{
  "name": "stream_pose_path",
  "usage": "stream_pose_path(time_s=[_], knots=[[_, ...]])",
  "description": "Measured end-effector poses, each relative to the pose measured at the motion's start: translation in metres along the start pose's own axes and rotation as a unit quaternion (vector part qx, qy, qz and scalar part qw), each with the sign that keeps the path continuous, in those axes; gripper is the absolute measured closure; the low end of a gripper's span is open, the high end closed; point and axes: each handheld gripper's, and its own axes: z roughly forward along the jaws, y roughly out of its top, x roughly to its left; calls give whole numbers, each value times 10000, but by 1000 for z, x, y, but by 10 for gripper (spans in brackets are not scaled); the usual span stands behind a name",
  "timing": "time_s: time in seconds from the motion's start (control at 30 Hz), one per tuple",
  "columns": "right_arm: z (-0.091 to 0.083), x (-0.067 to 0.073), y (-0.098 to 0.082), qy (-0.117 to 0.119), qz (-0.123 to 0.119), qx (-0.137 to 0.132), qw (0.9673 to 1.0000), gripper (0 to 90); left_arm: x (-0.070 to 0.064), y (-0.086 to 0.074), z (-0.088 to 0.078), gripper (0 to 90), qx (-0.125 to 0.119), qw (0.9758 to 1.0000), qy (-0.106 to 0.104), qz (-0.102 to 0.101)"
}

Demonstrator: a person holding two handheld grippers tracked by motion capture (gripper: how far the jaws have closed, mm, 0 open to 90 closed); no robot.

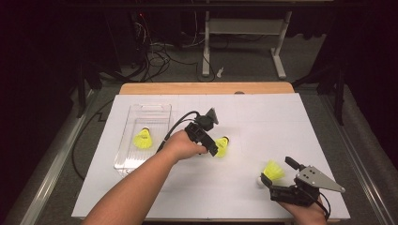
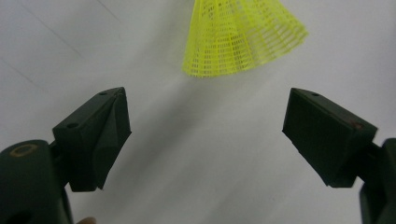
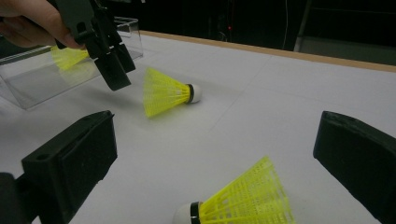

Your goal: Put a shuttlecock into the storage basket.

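Observation:
Three yellow shuttlecocks are in sight. One lies on its side mid-table [image 1: 222, 146] [image 3: 168, 93], cork pointing right in the right gripper view. My left gripper [image 1: 214, 149] [image 2: 208, 98] [image 3: 108, 63] hangs open just short of its mesh skirt [image 2: 243, 37], with only white table between the jaws. Another shuttlecock [image 1: 273, 169] [image 3: 243, 203] lies at the front right, between the jaws of my right gripper [image 1: 278, 172] [image 3: 215, 119], which stands open without touching it. The third shuttlecock [image 1: 142, 139] [image 3: 67, 56] rests inside a clear plastic tray [image 1: 155, 110] [image 3: 32, 84].
The white table sheet [image 1: 263, 122] has a wooden edge [image 1: 206, 88] at the back. The clear tray stands at the left. Beyond the table are a desk frame [image 1: 244, 28] and floor cables [image 1: 159, 56].

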Motion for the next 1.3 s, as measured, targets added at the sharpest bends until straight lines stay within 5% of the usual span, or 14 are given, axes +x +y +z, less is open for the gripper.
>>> stream_pose_path(time_s=[0.6,1.3], knots=[[2,1,-1,43,-9,44,10000,2,8,11,10,487,-149,9999,-64,4],[2,1,-1,52,-8,36,10000,3,3,12,19,755,-143,9998,-71,143]])
